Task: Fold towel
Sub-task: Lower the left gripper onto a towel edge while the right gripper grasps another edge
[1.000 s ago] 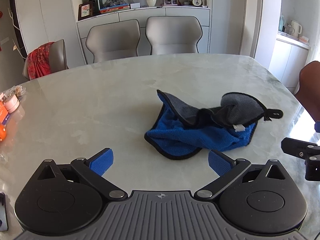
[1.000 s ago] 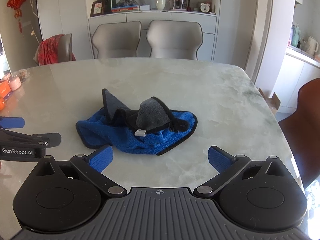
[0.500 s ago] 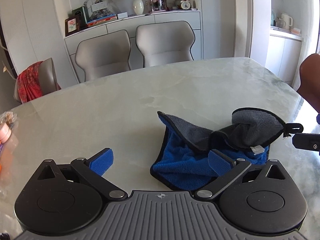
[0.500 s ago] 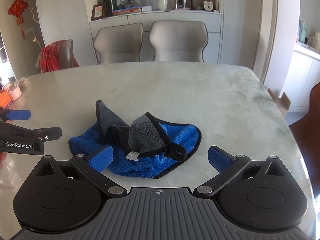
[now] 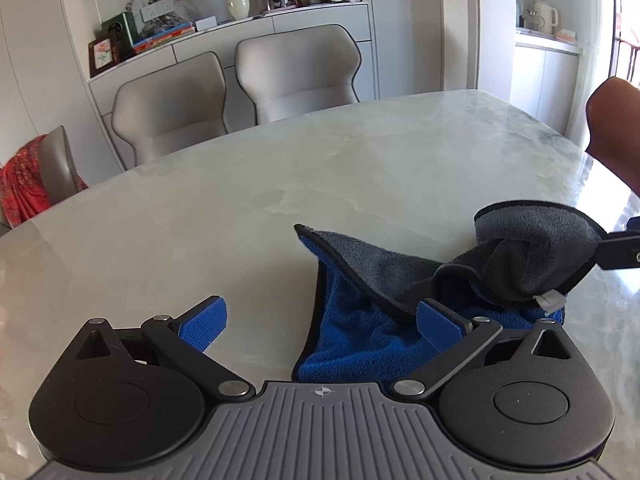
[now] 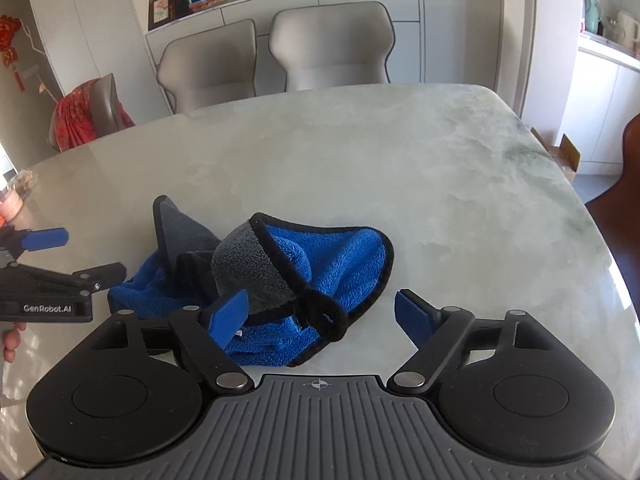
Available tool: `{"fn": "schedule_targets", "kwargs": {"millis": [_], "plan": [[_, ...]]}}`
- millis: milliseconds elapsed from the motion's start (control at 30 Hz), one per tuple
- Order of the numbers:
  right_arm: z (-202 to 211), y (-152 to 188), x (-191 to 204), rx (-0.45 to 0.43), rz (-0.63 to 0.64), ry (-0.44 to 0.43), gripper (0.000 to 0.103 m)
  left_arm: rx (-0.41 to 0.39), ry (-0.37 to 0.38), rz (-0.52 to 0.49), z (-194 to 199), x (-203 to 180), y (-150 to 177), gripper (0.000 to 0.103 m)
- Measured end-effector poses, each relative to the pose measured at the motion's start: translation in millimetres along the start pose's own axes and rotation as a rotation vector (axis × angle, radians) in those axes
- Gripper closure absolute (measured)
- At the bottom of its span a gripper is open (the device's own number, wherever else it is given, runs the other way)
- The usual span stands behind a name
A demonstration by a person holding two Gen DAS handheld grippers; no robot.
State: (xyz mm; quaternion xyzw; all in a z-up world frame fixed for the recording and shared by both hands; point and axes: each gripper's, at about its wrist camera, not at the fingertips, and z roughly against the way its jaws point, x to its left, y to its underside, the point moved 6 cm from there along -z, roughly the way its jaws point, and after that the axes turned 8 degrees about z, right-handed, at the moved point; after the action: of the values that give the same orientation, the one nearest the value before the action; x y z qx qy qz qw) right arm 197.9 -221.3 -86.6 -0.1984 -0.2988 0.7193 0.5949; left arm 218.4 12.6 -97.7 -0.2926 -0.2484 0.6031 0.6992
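Note:
A crumpled towel [image 5: 360,332], blue on one side and grey on the other with black trim, lies bunched on the marble table [image 5: 280,184]. In the left wrist view my left gripper [image 5: 320,320] is open, its right finger over the towel's near blue edge, its left finger over bare table. In the right wrist view the towel [image 6: 340,264] sits between the fingers of my open right gripper [image 6: 324,312], with its black hanging loop [image 6: 320,316] close in front. The left gripper [image 6: 60,272] shows at that view's left edge, beside the towel.
Two beige chairs [image 5: 240,84] stand at the table's far side, and a chair draped in red cloth [image 5: 28,184] at the left. A brown chair [image 5: 616,128] is at the right. Small jars [image 6: 16,196] sit at the table's left edge.
Both grippers have moved in toward the towel, which now lies much closer in both views. The right gripper's fingers now flank the towel's near end. The towel has not been lifted.

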Motion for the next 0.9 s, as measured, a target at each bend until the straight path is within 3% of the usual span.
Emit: {"fn": "schedule_targets", "kwargs": {"millis": [67,200,267,500,667,900], "plan": [[-1.8,-0.2,1.1,-0.001,0.003,-0.010,0.025,0.001,0.019,0.003,-5.7,1.4,-3.4,0.002],[-5.2,-0.4,3.2,-0.004,0.009,-0.027,0.045,0.017,0.078,0.013,-21.4,3.8,-12.5,0.008],[-7.0,-0.5,4.3,-0.005,0.012,-0.035,0.048,0.023,0.090,0.020,-28.4,5.1,-16.0,0.015],[-13.6,-0.7,7.2,-0.008,0.026,-0.060,0.056,0.119,0.160,0.085,-61.0,12.5,-24.3,0.022],[-19.5,-0.4,6.2,0.000,0.026,-0.062,0.059,0.173,0.196,0.151,-77.0,20.0,-31.4,0.022],[-19.7,2.5,11.2,-0.007,0.046,-0.064,0.074,0.185,0.238,0.171,-89.9,24.6,-41.0,0.023]]}}
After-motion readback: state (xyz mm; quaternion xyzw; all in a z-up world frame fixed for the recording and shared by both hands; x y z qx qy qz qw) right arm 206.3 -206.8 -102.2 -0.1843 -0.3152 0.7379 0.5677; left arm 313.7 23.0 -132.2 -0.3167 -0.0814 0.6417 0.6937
